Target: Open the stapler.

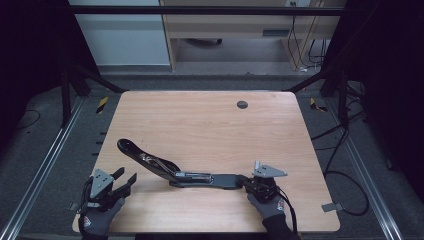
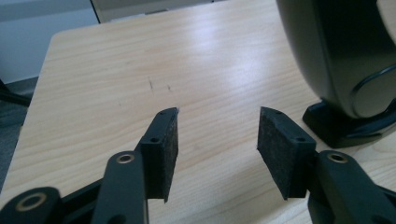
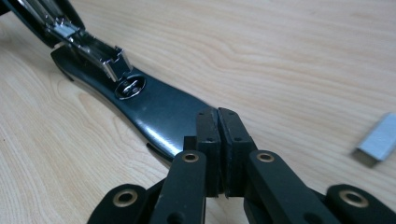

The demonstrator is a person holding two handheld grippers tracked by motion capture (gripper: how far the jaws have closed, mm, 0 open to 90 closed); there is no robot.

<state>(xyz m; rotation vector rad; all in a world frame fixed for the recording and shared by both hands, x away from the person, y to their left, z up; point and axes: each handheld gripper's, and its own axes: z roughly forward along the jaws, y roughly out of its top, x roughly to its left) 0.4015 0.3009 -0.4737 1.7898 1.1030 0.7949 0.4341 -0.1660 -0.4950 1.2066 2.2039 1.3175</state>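
Observation:
A black stapler [image 1: 175, 172] lies swung open across the front of the wooden table [image 1: 210, 125]. Its top arm [image 1: 136, 151] angles up to the left and its flat base [image 1: 215, 180] points right. In the right gripper view the base [image 3: 159, 107] shows its metal anvil [image 3: 130, 87] and the open staple channel [image 3: 88, 44]. My right gripper [image 1: 244, 180] [image 3: 218, 112] is shut, pads pressed together, tips right over the base's near end. My left gripper [image 1: 126, 176] [image 2: 217, 126] stands open, with bare table between its pads. The stapler's rounded arm end [image 2: 345, 60] sits just to its right.
A small strip of staples [image 3: 378, 137] lies on the wood to the right of the right gripper. A dark round grommet [image 1: 242, 104] sits at the table's far side. Metal frame rails [image 1: 45, 160] run beside the table, and cables [image 1: 345, 180] lie on the floor at right.

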